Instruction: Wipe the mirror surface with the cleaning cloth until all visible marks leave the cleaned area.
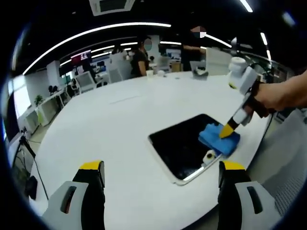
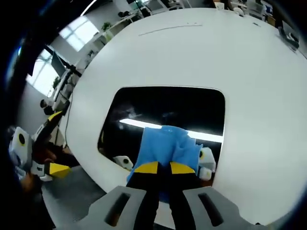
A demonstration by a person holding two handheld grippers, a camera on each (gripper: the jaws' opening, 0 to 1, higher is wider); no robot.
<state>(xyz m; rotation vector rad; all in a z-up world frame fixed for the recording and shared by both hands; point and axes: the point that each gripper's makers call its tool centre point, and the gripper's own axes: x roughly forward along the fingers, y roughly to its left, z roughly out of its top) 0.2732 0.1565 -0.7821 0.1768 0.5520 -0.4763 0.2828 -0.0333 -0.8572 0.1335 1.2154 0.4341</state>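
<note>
Yellow-tipped jaws of the right gripper (image 2: 159,167) close together on a crumpled blue cleaning cloth (image 2: 165,145), pressing it against the dark rectangular mirror (image 2: 163,108) that lies flat near the edge of the broad white surface (image 2: 259,81). The left gripper (image 1: 161,168) hovers just off the mirror's near corner, jaws wide apart and holding nothing. Beyond, people (image 1: 140,56) stand among office desks (image 1: 50,103) under strip lights (image 1: 96,32).

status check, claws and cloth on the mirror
Right claw shut on blue cloth, pressing it on mirror. Left claw open, held off table. Nothing blocking the glass.
</note>
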